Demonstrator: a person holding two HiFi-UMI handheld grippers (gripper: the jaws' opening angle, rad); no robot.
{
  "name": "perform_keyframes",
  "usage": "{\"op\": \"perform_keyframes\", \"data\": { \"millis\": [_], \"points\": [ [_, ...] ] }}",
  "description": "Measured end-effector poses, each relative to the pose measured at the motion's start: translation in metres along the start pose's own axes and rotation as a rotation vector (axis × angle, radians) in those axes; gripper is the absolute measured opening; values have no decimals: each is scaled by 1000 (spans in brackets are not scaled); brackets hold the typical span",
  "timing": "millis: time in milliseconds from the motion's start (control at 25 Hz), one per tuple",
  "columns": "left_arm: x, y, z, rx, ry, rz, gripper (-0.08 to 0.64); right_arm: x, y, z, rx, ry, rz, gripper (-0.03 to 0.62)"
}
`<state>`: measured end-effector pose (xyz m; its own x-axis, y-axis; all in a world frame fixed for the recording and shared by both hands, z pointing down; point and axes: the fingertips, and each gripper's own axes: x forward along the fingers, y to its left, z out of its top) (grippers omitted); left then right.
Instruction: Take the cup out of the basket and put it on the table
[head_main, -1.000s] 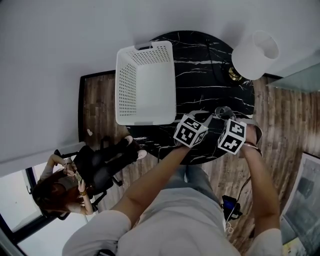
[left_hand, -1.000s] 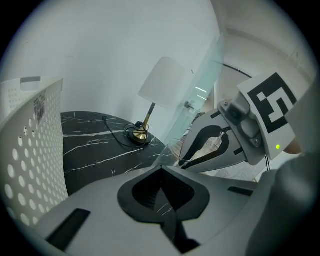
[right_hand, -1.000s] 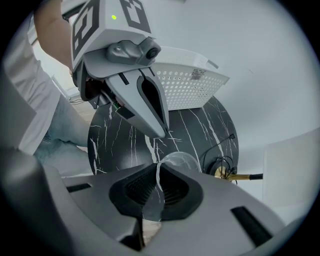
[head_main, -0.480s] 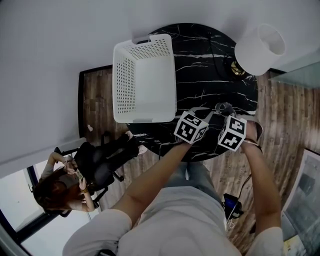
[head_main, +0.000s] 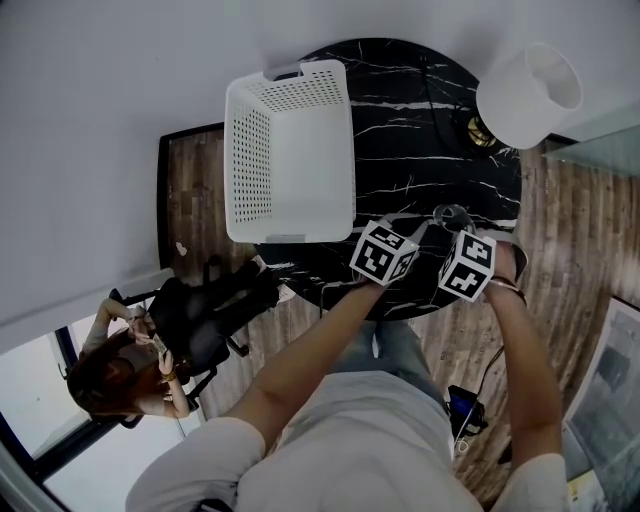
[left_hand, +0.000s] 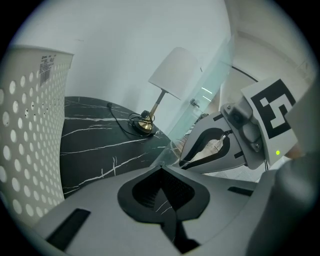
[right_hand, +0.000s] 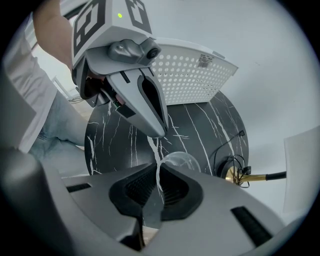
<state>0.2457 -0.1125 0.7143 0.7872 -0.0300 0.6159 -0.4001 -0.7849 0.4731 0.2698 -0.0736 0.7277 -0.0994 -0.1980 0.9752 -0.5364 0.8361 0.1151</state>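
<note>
A clear glass cup (head_main: 450, 215) is at the front right of the round black marble table (head_main: 410, 120), outside the white perforated basket (head_main: 245, 150). My right gripper (head_main: 451, 226) is shut on the cup's wall; in the right gripper view the glass (right_hand: 181, 162) sits pinched between the jaws of the right gripper (right_hand: 158, 169). Whether the cup rests on the tabletop is unclear. My left gripper (head_main: 414, 229) is shut and empty, its tips just left of the cup. The left gripper (left_hand: 161, 169) points past the basket wall (left_hand: 30, 125).
A white-shaded lamp (head_main: 528, 95) stands at the table's back right, with its brass base (head_main: 480, 130) and coiled cable. The basket looks empty and takes up the table's left side. A person (head_main: 130, 365) sits on the wooden floor at lower left.
The head view has shifted slightly. Both grippers and the cup stay in nearly the same place by the table's front edge.
</note>
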Motion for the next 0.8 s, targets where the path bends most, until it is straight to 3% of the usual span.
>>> {"op": "perform_keyframes", "data": {
  "millis": [800],
  "points": [
    [1,4,-14,-20,11,20,5,10,0,3,-17,-16,5,23]
  ]
}}
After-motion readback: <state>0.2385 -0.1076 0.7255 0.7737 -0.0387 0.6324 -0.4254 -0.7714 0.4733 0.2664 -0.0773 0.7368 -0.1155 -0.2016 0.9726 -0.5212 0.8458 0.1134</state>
